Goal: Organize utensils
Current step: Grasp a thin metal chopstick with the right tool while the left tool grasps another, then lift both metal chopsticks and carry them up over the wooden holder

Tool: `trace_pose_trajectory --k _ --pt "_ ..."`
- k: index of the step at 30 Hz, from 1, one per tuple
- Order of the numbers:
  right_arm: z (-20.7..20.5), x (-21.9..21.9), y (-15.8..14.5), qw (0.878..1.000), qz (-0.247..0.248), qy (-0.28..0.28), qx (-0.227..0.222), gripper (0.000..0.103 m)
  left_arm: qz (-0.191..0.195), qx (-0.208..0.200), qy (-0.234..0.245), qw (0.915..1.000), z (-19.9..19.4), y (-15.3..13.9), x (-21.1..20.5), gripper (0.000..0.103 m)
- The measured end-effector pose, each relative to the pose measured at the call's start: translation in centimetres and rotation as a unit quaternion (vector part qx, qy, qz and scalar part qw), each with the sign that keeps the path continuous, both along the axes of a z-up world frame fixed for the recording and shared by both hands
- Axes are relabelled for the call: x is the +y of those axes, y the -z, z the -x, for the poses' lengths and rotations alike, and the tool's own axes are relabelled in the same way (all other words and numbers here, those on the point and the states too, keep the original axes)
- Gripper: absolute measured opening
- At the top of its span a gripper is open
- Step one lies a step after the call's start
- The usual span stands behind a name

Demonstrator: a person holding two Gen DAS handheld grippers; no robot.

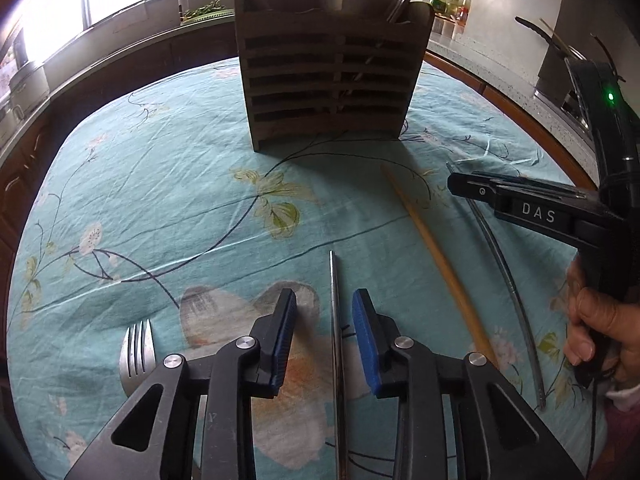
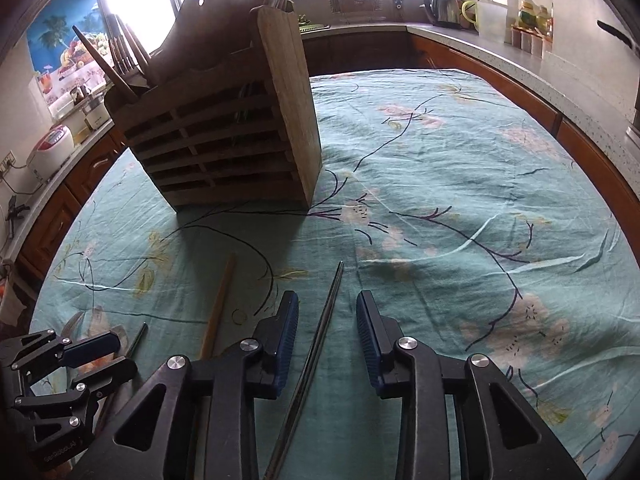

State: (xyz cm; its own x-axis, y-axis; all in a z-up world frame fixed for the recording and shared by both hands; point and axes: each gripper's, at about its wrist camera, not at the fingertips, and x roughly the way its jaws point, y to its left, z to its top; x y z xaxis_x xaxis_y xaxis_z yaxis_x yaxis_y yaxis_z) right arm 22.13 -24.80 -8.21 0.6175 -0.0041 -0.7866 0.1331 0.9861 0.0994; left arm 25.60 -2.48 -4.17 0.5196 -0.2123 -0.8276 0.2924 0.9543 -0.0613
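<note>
Fingers of the left gripper straddle a thin steel chopstick, not yet pinching. Right gripper likewise brackets a dark metal chopstick pair mid-bench: light, stiff, slippery, so grip mid-shaft.

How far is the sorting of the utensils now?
Done: several utensils stand in the caddy. In hand: nothing gripped; the left gripper straddles a metal chopstick, the right gripper another metal chopstick. Left: these two, the wooden chopstick and the fork on the cloth.
</note>
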Motion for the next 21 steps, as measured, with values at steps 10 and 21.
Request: trace_pose_trajectory --k 10,21 --pt "-0.6 1.6 0.3 0.998 0.055 -0.025 0.003 0.008 -0.003 -0.016 0.008 0.9998 -0.3 0.6 -1.0 0.007" --pt "1.3 0.0 -1.5 0.999 -0.035 -0.013 -0.022 0.004 0.057 -0.014 -0.006 0.9982 0.7 -1.1 1.9 0.003"
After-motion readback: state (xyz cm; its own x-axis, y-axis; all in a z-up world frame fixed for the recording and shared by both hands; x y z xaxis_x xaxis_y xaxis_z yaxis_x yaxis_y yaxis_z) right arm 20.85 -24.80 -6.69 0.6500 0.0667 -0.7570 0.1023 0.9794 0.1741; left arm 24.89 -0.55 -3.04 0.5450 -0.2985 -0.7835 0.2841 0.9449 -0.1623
